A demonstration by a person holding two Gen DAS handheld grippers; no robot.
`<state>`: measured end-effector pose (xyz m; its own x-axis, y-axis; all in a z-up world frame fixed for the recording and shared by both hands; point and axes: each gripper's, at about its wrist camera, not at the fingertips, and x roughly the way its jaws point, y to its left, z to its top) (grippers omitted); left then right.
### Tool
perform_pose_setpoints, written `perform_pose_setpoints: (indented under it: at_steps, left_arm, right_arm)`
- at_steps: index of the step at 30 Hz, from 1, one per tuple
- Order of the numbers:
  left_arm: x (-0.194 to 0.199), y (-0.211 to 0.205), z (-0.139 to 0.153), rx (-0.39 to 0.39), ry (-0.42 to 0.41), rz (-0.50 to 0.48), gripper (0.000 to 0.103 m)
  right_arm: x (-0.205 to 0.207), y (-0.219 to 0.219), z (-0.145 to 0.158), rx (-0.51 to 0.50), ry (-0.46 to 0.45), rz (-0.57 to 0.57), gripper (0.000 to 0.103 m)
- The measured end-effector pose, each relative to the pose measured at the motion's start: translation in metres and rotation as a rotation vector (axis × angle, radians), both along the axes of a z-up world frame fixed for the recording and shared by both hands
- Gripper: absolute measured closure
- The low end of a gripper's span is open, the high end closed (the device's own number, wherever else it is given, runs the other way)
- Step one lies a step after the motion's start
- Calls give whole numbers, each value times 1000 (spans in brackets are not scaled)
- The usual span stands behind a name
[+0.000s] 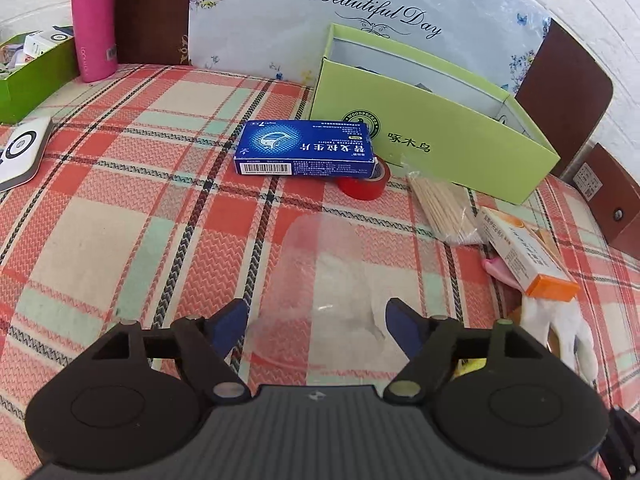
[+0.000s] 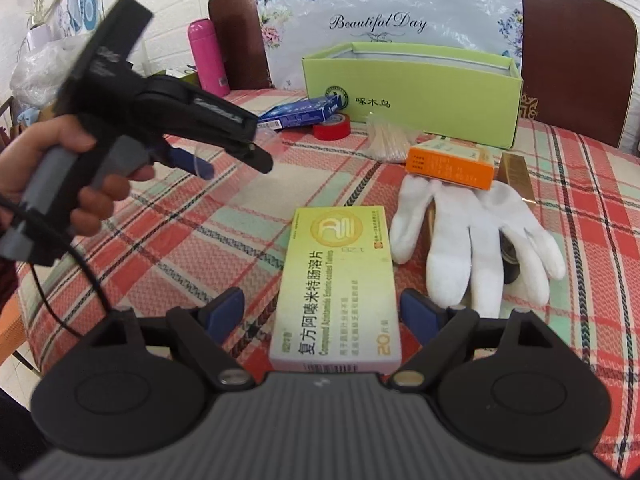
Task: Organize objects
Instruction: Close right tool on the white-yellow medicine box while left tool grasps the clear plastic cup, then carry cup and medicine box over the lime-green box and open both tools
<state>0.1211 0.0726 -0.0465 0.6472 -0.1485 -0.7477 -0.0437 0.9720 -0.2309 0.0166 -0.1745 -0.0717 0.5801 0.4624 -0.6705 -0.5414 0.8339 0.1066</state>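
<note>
The right gripper (image 2: pixel 320 316) stands open with its 2 blue pads either side of the yellow-green medicine box (image 2: pixel 336 288), not pressing it; judging by that, close squarely on the long sides before lifting toward the green carton (image 2: pixel 412 96). The left gripper (image 1: pixel 316 328) straddles a clear plastic cup (image 1: pixel 320 276); I cannot tell whether its pads (image 1: pixel 228 326) touch it, so squeeze gently.

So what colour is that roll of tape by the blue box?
Red; the roll of tape shows best in the left wrist view.
</note>
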Motion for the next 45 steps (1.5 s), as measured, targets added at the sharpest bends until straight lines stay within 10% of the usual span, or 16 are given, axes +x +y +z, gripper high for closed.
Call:
perform_pose_setpoints:
  at_steps: [15,25,45]
  left_arm:
    - [-2,9,-10,-12,-14,-5,35]
    - [-18,-8,43,-48,-154,-112,35]
    - [114,-84,132,-43,-330,-274,35]
  right_arm:
    - [9,8,-10,-27,21,-27,38]
    - [9,-9,43,90,-75,1,38]
    - [173,-21,106,6,-350,-242,38]
